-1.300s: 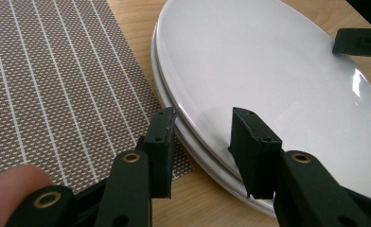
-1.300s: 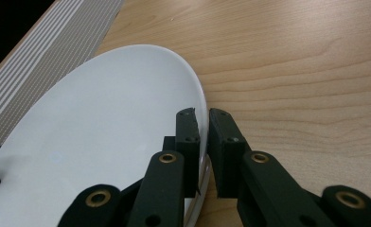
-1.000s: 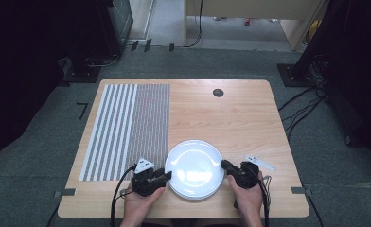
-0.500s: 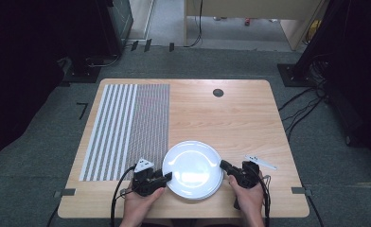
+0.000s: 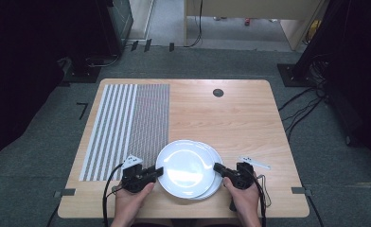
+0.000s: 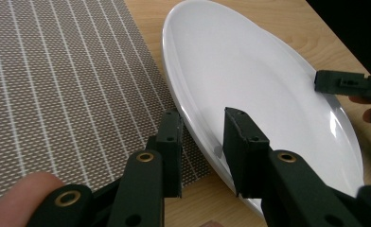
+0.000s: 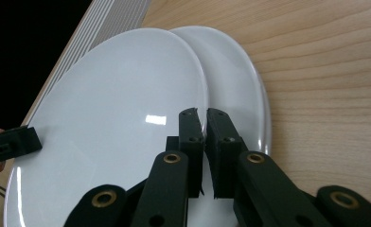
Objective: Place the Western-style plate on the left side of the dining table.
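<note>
Both grippers on the top plate, near edge of the table

Right gripper pinches the top plate rim; left gripper has just been closing, rim between its jaws, pads not yet pressing.

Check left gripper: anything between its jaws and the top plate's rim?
Nothing visible. The left gripper straddles the top plate rim, its jaws just closing with a gap left, over the placemat edge. The right gripper is shut on the opposite rim.

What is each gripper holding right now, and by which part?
The right gripper is shut on the top plate at its near rim. The left gripper, whose jaws have just been closing, straddles that plate's opposite rim; its pads aren't pressing yet.
</note>
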Tool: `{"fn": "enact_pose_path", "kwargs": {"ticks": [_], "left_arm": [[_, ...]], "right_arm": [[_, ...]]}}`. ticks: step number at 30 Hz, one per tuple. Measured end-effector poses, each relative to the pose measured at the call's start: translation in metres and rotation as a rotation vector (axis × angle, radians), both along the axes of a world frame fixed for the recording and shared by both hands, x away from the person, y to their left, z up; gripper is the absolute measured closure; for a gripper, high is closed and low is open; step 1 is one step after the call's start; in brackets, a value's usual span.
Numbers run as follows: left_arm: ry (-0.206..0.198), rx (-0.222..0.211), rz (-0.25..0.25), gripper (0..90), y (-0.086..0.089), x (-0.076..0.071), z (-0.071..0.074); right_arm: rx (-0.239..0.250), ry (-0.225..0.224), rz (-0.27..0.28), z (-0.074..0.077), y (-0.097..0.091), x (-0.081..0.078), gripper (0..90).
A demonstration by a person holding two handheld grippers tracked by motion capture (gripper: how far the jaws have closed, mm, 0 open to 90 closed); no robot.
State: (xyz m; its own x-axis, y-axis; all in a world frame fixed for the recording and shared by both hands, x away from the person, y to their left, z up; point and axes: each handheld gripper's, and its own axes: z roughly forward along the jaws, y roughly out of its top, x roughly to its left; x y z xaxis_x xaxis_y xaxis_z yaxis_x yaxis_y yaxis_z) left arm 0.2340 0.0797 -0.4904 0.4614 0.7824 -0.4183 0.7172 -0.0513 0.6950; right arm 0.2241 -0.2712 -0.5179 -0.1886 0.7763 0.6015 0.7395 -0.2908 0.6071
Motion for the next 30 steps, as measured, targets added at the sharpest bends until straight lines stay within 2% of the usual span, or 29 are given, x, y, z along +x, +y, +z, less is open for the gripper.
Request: {"fn": "enact_pose_path", "kwargs": {"ticks": [7,11,15,23,24,30], "left_arm": [[-0.003,-0.013,0.018,73.0,0.01,0.001,0.004],[0.015,-0.027,0.022,74.6,0.019,0.004,0.003],[0.017,-0.027,0.023,74.4,0.02,0.005,0.002],[0.027,-0.063,0.021,75.0,0.024,0.008,-0.003],[0.029,-0.079,0.026,75.3,0.024,0.008,-0.004],[0.025,-0.087,0.023,75.6,0.025,0.009,-0.005]], "right_arm": [[0.004,0.001,0.024,-0.001,0.009,-0.001,86.2],[0.017,0.005,0.041,-0.001,0.013,-0.001,86.1],[0.022,0.006,0.039,-0.001,0.013,-0.001,86.0],[0.034,0.013,0.013,-0.001,0.014,-0.001,84.0],[0.046,0.016,0.002,-0.002,0.015,-0.001,82.2],[0.061,0.025,-0.022,-0.004,0.017,0.0,78.2]]}}
